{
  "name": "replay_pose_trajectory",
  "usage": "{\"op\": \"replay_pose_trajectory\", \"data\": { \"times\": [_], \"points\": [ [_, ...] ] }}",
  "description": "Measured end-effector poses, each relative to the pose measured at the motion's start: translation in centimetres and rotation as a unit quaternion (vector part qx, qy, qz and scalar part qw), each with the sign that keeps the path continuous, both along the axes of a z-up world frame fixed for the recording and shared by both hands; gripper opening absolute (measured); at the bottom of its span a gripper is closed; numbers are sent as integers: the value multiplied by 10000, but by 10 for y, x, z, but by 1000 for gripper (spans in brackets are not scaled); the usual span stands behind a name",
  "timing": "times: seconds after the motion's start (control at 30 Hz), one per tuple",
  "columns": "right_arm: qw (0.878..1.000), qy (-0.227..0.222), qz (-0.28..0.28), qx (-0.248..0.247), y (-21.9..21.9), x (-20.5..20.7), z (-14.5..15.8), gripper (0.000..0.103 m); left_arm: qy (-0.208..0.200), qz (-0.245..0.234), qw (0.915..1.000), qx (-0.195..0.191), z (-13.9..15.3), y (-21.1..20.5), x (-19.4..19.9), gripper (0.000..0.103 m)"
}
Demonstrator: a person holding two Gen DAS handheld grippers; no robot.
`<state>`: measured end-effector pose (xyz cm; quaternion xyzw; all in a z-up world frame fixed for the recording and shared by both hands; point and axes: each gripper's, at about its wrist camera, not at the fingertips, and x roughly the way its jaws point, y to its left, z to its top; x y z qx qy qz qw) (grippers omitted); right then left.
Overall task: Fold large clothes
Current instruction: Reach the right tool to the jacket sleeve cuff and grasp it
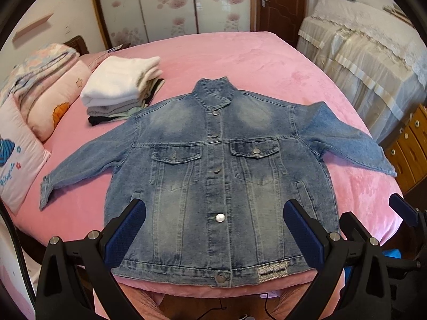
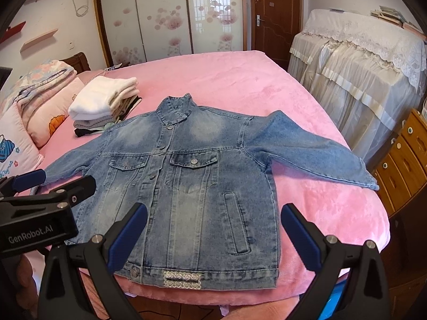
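The left gripper (image 1: 213, 229) hangs with its blue-padded fingers (image 1: 125, 233) spread wide, holding nothing, above the near hem of the denim jacket (image 1: 213, 165). The right gripper (image 2: 213, 236) is likewise agape and empty, over the jacket's near right corner. In the right wrist view the left tool's black body and one blue pad show at the left margin, just off the bed's near left edge.

Nothing here works as a container apart from the jacket's own pockets: two buttoned chest flaps and two slit side pockets, all lying flat.

The jacket is spread face up on the pink bed (image 1: 253, 61), collar toward the far edge, hem along the near edge, front buttoned down the middle. Both sleeves are stretched outward, the left one toward the pillows (image 1: 18, 154), the right one reaching the bed's right edge. The wash is faded pale at chest and waist, and a small patterned patch sits on the hem band.

A stack of folded clothes (image 1: 120, 88), white on top, lies near the far left corner, touching or just beside the jacket's shoulder; I cannot tell which. The left cuff is partly masked in the right wrist view.
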<state>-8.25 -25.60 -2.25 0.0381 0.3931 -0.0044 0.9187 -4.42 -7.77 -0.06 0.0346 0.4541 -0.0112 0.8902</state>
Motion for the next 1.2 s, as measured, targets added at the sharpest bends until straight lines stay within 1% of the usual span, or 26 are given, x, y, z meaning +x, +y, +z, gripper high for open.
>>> {"op": "replay_pose_trajectory", "data": {
  "times": [0.2,0.3,0.4,0.5,0.6,0.73,0.83,0.87,0.93,1.0,1.03,1.1,1.2],
  "points": [
    [9987,107,-340,366,-44,6,-16,101,-100,-323,9992,226,2,-40,12,102],
    [9977,48,-631,253,-73,8,-23,101,-214,-556,9979,248,5,-62,21,102],
    [9957,-31,-899,207,-100,9,-27,100,-491,-872,9946,261,10,-94,30,102],
    [9924,-87,-1193,305,-134,10,-30,100,-803,-1113,9901,297,14,-125,41,102],
    [9888,-131,-1460,281,-166,15,-35,98,-987,-1200,9876,207,16,-148,56,102],
    [9832,-58,-1800,296,-207,28,-46,92,-987,-1274,9868,127,5,-180,86,102],
    [9759,93,-2139,422,-244,42,-63,91,-946,-1320,9866,159,-13,-203,108,102],
    [9738,122,-2207,538,-256,46,-69,90,-914,-1356,9864,160,-19,-212,115,102],
    [9679,264,-2380,763,-279,55,-84,88,-795,-1520,9852,41,-33,-229,129,102],
    [9603,402,-2503,1167,-307,63,-103,83,-729,-1578,9847,-112,-46,-241,138,102],
    [9554,499,-2591,1327,-316,68,-111,81,-785,-1614,9834,-268,-53,-247,142,102],
    [9445,577,-2712,1761,-339,76,-128,81,-871,-1644,9815,-452,-65,-259,149,102],
    [9296,669,-2890,2187,-363,80,-146,81,-747,-1780,9799,-499,-83,-276,159,102]
  ]
}}
